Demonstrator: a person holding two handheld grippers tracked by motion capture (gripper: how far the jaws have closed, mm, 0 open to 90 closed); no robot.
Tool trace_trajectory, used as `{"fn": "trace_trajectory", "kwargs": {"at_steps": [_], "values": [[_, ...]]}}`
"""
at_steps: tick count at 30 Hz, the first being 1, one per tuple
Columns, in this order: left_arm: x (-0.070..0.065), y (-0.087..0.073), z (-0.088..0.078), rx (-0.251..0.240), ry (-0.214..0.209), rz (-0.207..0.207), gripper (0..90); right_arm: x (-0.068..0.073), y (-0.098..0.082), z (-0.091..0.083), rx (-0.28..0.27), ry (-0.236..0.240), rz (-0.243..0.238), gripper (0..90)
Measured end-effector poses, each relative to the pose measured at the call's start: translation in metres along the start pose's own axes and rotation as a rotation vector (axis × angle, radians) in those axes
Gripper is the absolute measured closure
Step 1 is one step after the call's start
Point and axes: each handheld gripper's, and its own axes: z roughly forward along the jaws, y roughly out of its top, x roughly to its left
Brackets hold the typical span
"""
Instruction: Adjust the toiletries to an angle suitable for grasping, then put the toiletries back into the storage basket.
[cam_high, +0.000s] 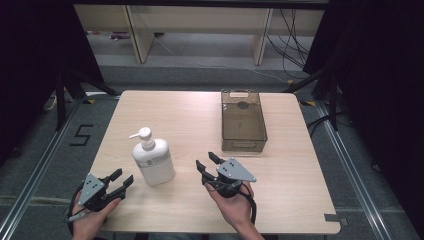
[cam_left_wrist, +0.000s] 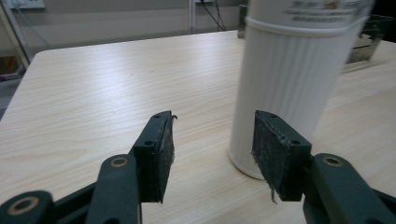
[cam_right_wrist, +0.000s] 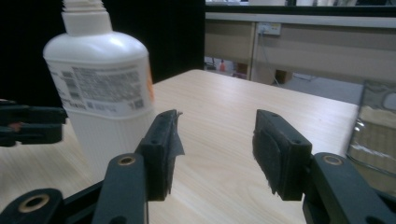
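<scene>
1. Both grippers sit nearest the cam, at the desk's (cam_high: 190, 107) near edge, each held in a person's hand coming up from the bottom of the high view.
2. L gripper (cam_high: 121, 179): by the near-left corner, jaws spread wide, nothing between them. In the left gripper view (cam_left_wrist: 212, 140) the gap shows bare wood; the right-hand pad (cam_left_wrist: 271, 154) overlaps the bottle's base in the pic, can't tell if it touches or is just beside.
3. R gripper (cam_high: 207, 161): near edge, approx mid-desk, grey 3-cornered plate on top, jaws spread, nothing pinched. In the right gripper view (cam_right_wrist: 215, 144) only desk wood shows between the pads.
4. White pump bottle (cam_high: 152, 160): upright on the desk, left of centre, towards the near edge, between the 2 grippers. Closer to the L gripper, near but apart from the R one. Pump head on top, nozzle pointing towards the left edge. Printed label w/ codes seen in the right gripper view (cam_right_wrist: 100, 98); ribbed lower body seen in the left gripper view (cam_left_wrist: 289, 88).
5. Clear brownish plastic box (cam_high: 243, 120): open top, long side running near-to-far, right of centre towards the far edge. Well apart from the bottle; R gripper is near its near end, not touching. One corner of it shows at the right of the right gripper view (cam_right_wrist: 376, 140).
</scene>
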Motion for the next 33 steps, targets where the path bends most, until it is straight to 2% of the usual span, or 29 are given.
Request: {"fn": "trace_trajectory", "kwargs": {"at_steps": [1, 2, 4, 8, 9, 10, 15, 17, 18, 19, 21, 24, 26, 27, 30, 32, 33], "values": [[0.002, 0.000, 0.000, 0.014, 0.017, 0.005, 46.7, 0.002, 0.002, 0.002, -0.004, 0.000, -0.018, 50.6], [0.002, 0.000, 0.000, 0.014, 0.017, 0.005, 46.2, 0.006, 0.004, 0.004, -0.009, 0.016, 0.004, 50.6], [0.004, -0.002, 0.004, -0.004, 0.030, -0.006, 45.1, 0.011, 0.007, 0.007, -0.017, 0.025, -0.001, 50.6], [0.008, -0.002, 0.007, -0.009, 0.045, 0.003, 44.9, 0.017, 0.011, 0.011, -0.029, 0.032, -0.034, 50.6], [0.009, -0.001, 0.007, 0.000, 0.045, -0.002, 44.8, 0.020, 0.012, 0.013, -0.031, 0.044, -0.009, 50.6], [0.011, -0.002, 0.008, -0.017, 0.045, -0.018, 44.7, 0.024, 0.015, 0.017, -0.036, 0.061, -0.013, 50.7], [0.012, -0.002, 0.008, -0.009, 0.062, -0.026, 44.8, 0.035, 0.022, 0.021, -0.026, 0.053, -0.016, 51.0], [0.012, -0.002, 0.009, -0.008, 0.065, -0.024, 44.8, 0.039, 0.026, 0.026, -0.037, 0.065, -0.014, 50.9], [0.012, -0.002, 0.009, -0.006, 0.068, -0.021, 44.7, 0.038, 0.028, 0.027, -0.043, 0.044, -0.050, 50.9], [0.012, -0.002, 0.010, -0.011, 0.066, -0.023, 44.7, 0.042, 0.029, 0.028, -0.040, 0.050, -0.026, 51.0], [0.012, -0.001, 0.010, -0.004, 0.070, -0.017, 44.6, 0.048, 0.033, 0.031, -0.052, 0.044, -0.012, 50.9], [0.012, -0.001, 0.010, -0.005, 0.069, -0.017, 44.6, 0.053, 0.036, 0.034, -0.066, 0.047, -0.027, 50.9], [0.012, -0.002, 0.011, -0.021, 0.063, -0.024, 44.5, 0.061, 0.041, 0.038, -0.076, 0.043, -0.055, 50.7], [0.013, -0.001, 0.011, -0.012, 0.066, -0.022, 44.5, 0.065, 0.043, 0.038, -0.064, 0.042, -0.029, 50.6], [0.013, -0.001, 0.011, -0.018, 0.063, -0.025, 44.3, 0.069, 0.048, 0.044, -0.078, 0.038, -0.054, 50.1], [0.013, -0.001, 0.011, -0.018, 0.065, -0.030, 44.2, 0.071, 0.050, 0.046, -0.073, 0.040, -0.037, 49.8], [0.014, -0.002, 0.011, -0.020, 0.065, -0.031, 44.2, 0.074, 0.051, 0.049, -0.077, 0.044, -0.009, 49.6]]}}
